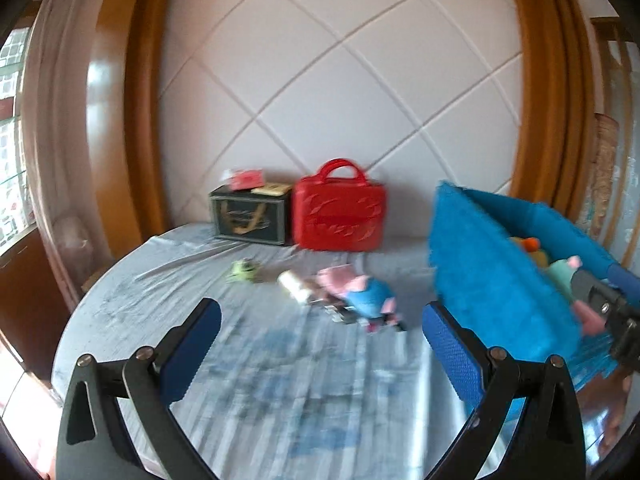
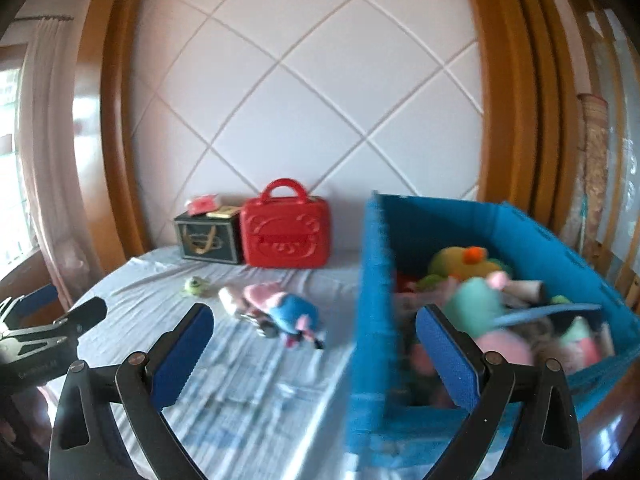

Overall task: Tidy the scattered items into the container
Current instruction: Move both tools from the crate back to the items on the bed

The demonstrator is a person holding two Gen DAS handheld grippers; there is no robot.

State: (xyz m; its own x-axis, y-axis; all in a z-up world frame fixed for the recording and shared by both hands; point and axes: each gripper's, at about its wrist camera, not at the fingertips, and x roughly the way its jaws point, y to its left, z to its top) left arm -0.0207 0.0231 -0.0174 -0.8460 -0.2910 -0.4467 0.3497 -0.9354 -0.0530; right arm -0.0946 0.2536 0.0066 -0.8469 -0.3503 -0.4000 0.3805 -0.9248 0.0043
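Plush pig (image 2: 294, 314) on sheet (image 2: 248, 384), left of bin (image 2: 372, 300); judged light, soft, squashy. Pinch blue body. Left gripper (image 1: 322, 354) and right gripper (image 2: 314, 354) both spread, empty.

Blue container (image 2: 372, 280) stands open on the bed's right side, filled with plush toys. Pink-and-blue plush (image 2: 292, 312), white bottle-like item (image 2: 229, 299) (blurred), small green toy (image 2: 195, 285) lie scattered left.

My left gripper (image 1: 322, 344) and right gripper (image 2: 314, 350) had black linkage arms, round screws, blue textured pads (image 1: 452, 356).
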